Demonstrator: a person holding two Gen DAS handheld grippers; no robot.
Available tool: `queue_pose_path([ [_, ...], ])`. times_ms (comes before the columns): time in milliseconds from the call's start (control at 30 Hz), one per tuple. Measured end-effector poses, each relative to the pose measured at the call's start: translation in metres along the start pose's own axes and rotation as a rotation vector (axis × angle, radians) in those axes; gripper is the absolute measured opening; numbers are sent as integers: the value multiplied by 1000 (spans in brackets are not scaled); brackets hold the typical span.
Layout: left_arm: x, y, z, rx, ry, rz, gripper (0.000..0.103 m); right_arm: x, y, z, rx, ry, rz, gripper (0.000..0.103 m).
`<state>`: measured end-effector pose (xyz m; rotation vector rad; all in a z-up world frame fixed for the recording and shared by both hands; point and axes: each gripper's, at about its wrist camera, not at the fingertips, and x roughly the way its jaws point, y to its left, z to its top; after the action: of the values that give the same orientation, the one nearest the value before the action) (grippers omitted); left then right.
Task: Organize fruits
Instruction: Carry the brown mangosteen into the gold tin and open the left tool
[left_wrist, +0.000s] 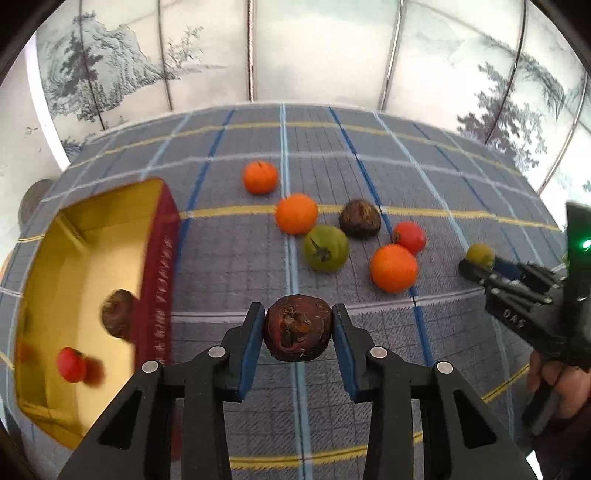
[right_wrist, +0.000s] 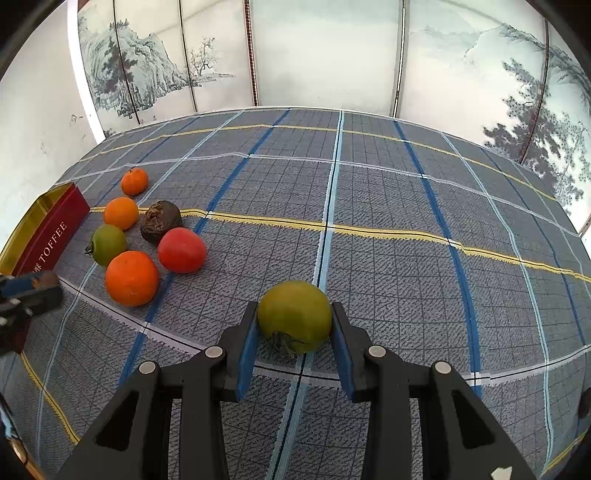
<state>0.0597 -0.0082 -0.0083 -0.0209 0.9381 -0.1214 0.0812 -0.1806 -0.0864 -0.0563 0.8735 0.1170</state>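
My left gripper (left_wrist: 298, 332) is shut on a dark brown fruit (left_wrist: 297, 328), held above the cloth just right of the red and gold tin (left_wrist: 159, 266). The tin holds another dark brown fruit (left_wrist: 119, 314) and a red fruit (left_wrist: 72, 363). My right gripper (right_wrist: 294, 325) is shut on a green tomato (right_wrist: 294, 315); it also shows in the left wrist view (left_wrist: 476, 264). On the cloth lie three oranges (right_wrist: 131, 277), a green tomato (right_wrist: 108, 244), a red tomato (right_wrist: 181, 250) and a dark brown fruit (right_wrist: 161, 220).
A grey checked tablecloth (right_wrist: 388, 258) covers the table. A painted folding screen (right_wrist: 325, 55) stands behind the far edge. The tin's red side reads TOFFEE (right_wrist: 51, 240). The person's hand (left_wrist: 557, 380) holds the right gripper.
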Motion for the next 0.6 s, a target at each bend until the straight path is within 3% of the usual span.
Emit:
queue_pose_path([
  [267,-48,55,6,-84,-95,87,38,0,2,0,-5,1,-7,35],
  [400,-52,92,-3,-133,-70,128,38,0,3,0,-10,2,-15,35],
  [600,-43,118,-29,-152,8,146,38,1,5,0,-17,4,-23,35],
])
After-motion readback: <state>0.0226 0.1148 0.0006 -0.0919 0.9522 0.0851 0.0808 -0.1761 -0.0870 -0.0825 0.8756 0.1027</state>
